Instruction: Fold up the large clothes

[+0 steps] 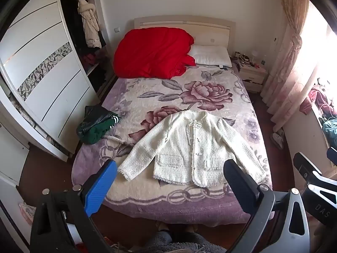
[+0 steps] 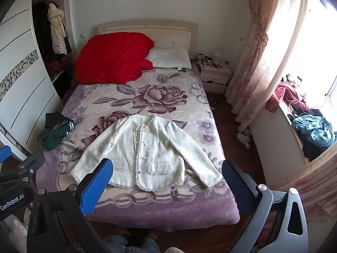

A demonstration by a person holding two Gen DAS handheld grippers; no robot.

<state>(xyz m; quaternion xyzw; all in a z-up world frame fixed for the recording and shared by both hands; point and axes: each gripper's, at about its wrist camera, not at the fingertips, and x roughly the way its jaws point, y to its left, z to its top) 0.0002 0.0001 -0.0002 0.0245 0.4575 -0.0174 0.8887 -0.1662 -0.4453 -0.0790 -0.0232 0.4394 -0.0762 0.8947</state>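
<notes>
A cream tweed jacket [image 1: 189, 147] [image 2: 145, 151] lies flat and face up on the near half of the bed, sleeves spread out to both sides, hem toward me. My left gripper [image 1: 170, 168] hangs open above the foot of the bed, well short of the jacket, nothing between its blue and black fingers. My right gripper [image 2: 167, 166] is open too, held just as far back over the bed's foot. Each gripper's body shows at the edge of the other's view.
The bed [image 1: 168, 208] carries a floral purple blanket, a red quilt [image 1: 151, 52], a white pillow [image 1: 210, 57] and a dark green garment bundle [image 1: 96, 126] at its left edge. A wardrobe [image 1: 38, 73] stands left, a nightstand [image 2: 214, 78] and curtains right. Someone's legs show below.
</notes>
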